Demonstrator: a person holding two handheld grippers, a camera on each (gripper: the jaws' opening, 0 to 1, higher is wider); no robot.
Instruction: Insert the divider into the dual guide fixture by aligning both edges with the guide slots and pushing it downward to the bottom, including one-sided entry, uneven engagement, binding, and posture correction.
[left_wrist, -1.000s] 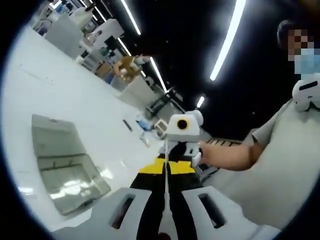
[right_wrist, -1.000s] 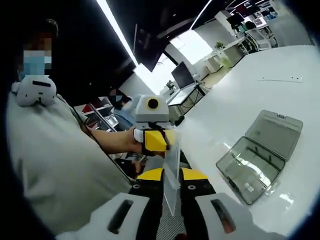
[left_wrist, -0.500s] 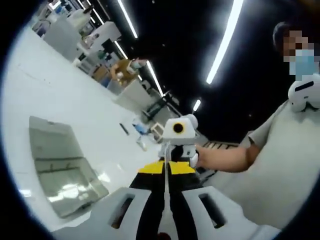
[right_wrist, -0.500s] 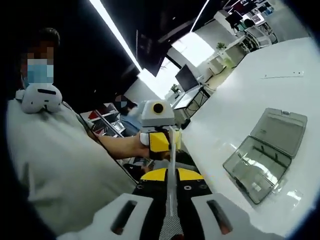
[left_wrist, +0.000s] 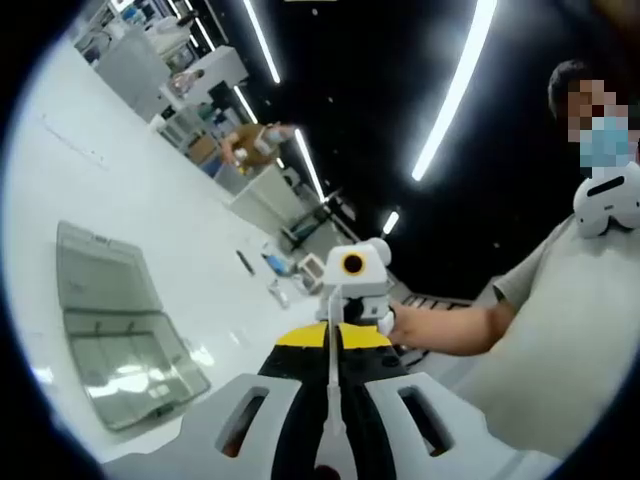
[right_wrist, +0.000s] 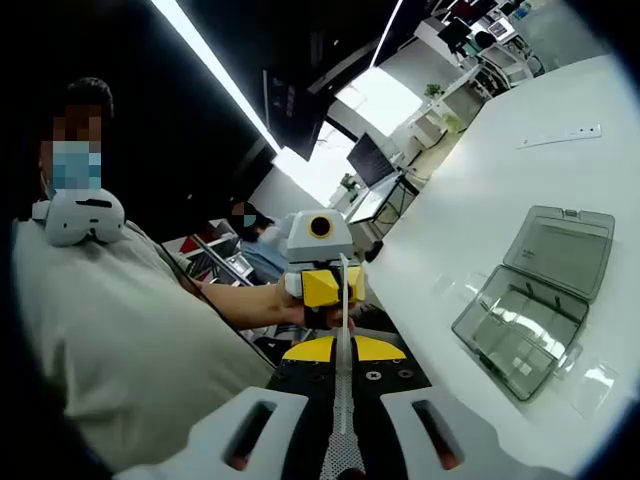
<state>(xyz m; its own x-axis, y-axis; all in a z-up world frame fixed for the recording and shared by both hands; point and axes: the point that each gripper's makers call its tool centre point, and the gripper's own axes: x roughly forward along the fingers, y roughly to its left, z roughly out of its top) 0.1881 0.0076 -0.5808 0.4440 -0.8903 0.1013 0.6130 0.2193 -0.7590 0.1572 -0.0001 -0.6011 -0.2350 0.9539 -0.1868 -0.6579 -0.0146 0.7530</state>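
Clear thin plastic divider (right_wrist: 343, 330) is held edge-on, clamped by both the right gripper (right_wrist: 342, 352) and left gripper (left_wrist: 331, 340) fingers. At right of frame, the open transparent hinged case (right_wrist: 535, 295) lies on the white worktop (right_wrist: 470, 200). One-sided entry could be caused by tilt.

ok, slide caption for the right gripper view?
Both tools pinch a thin clear divider edge-on above a white table, the open clear case lying off to one side.

Both tools, left tool (left_wrist: 331, 345) and right tool (right_wrist: 343, 352), face each other tip to tip, jaws closed.
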